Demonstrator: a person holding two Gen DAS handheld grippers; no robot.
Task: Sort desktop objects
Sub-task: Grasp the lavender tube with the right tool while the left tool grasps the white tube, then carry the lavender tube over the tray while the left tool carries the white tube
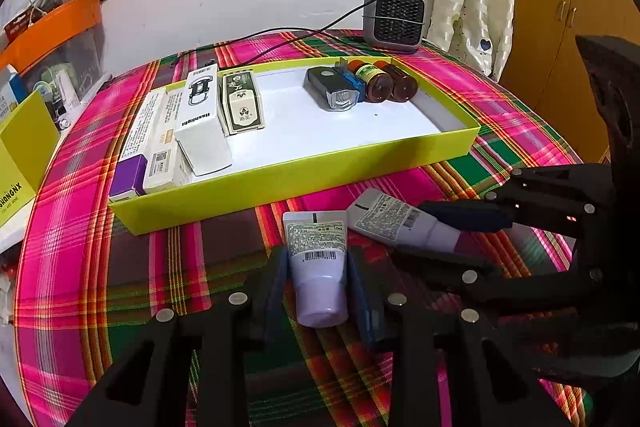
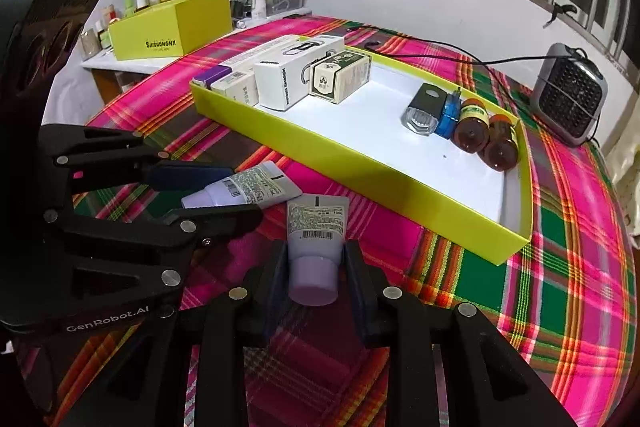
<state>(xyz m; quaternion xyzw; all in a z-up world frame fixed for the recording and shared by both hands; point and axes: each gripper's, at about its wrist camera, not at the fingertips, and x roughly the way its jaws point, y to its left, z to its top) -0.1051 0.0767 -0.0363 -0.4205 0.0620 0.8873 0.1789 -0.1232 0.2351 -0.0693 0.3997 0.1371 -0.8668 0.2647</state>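
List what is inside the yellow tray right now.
The yellow tray holds four boxes side by side at one end, and a small flashlight, a blue item and two brown bottles at the other. Anything behind the boxes is hidden.

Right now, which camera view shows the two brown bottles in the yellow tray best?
The right wrist view. The brown bottles lie nearer and larger there, side by side at one end of the yellow tray, with both bottoms facing the camera. The left wrist view shows them smaller, in the tray's far right corner.
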